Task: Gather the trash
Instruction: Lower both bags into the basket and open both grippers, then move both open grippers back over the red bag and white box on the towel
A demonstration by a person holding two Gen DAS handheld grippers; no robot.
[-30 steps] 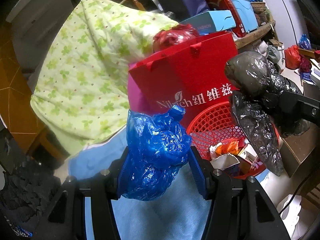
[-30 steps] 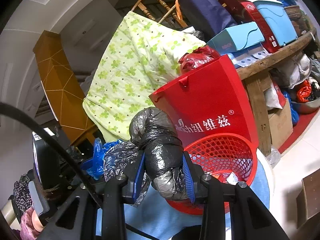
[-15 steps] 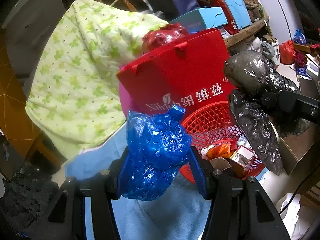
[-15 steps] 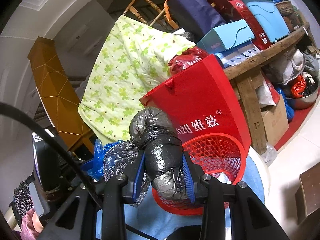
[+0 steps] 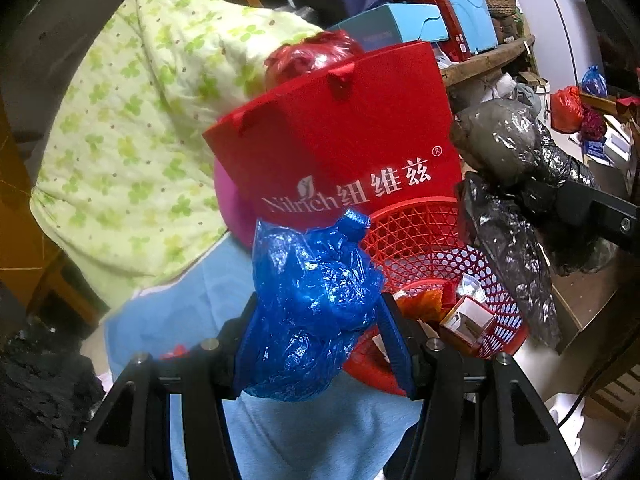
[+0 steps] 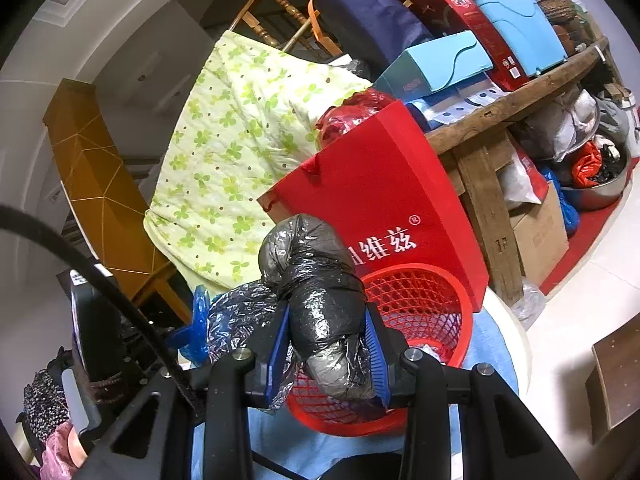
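Between left gripper (image 5: pixel 320 344) fingers, blue bag (image 5: pixel 312 304)

Blue bag (image 5: pixel 312 304): thin plastic film, crinkled, glossy. Black bag (image 6: pixel 320 308): thin plastic film, wrinkled, with a greyish sheen. Red basket (image 5: pixel 424 240): rigid moulded plastic, open lattice, semi-gloss. Red gift bag (image 5: pixel 344 140): smooth coated paper, satin finish, white print. Green floral quilt (image 5: pixel 132 132): matt stitched cloth. Tabletop (image 6: pixel 516 108): rough, unfinished wood. Claw pads (image 6: pixel 374 348): ribbed blue, matt.

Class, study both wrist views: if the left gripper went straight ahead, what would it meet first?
Probably the red basket; depth is unclear. The left gripper already grips the blue bag.
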